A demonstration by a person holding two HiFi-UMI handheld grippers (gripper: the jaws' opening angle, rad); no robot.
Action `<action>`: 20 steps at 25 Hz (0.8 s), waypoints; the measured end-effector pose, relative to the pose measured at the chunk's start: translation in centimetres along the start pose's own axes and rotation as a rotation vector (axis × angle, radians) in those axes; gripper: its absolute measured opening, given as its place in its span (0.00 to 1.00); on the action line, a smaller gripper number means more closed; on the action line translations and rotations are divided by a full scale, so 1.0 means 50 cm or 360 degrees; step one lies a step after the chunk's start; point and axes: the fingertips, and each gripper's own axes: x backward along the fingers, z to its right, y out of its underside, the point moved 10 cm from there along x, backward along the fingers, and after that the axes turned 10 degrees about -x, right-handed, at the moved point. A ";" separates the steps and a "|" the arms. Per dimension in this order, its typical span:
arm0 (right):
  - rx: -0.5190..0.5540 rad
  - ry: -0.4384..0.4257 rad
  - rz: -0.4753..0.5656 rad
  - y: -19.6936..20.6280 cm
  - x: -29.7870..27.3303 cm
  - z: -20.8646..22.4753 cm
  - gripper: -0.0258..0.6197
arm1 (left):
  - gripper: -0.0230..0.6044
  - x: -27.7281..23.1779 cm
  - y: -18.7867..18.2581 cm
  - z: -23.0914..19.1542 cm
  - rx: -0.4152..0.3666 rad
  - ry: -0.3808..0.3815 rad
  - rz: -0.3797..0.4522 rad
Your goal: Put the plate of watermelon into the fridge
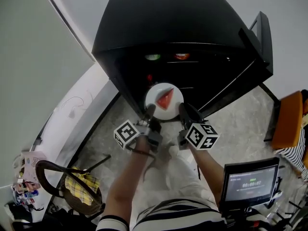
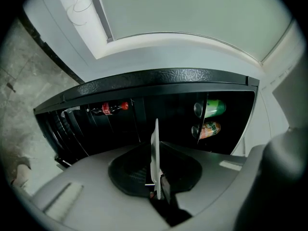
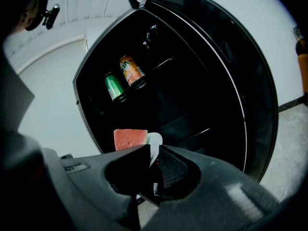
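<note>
A white plate [image 1: 157, 93] carrying a red wedge of watermelon [image 1: 166, 100] hangs just in front of the open black fridge [image 1: 168, 18]. My left gripper [image 1: 150, 112] is shut on the plate's near left rim, and my right gripper [image 1: 184, 111] is shut on its near right rim. In the left gripper view the plate [image 2: 155, 148] shows edge-on, pinched between the pads of the left gripper [image 2: 156, 174]. The right gripper view has the watermelon [image 3: 130, 138] and plate rim [image 3: 155, 142] just beyond the right gripper [image 3: 153, 160].
Inside the dark fridge lie a green can [image 3: 114, 86], an orange can [image 3: 132, 71] and a cola bottle [image 2: 109, 109]. The fridge door [image 1: 257, 40] stands open at right. A chair with a yellow checked cloth [image 1: 82, 184], a screen [image 1: 250, 182] and an orange seat [image 1: 288, 119] stand around me.
</note>
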 end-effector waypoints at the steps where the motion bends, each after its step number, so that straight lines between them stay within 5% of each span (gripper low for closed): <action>1: 0.0005 -0.0001 0.0001 -0.002 -0.007 0.003 0.12 | 0.10 -0.006 -0.002 -0.004 0.0001 -0.0001 0.0003; 20: -0.0034 0.0021 0.0085 -0.033 -0.092 0.090 0.11 | 0.10 -0.116 0.017 -0.045 0.0011 -0.0031 0.0122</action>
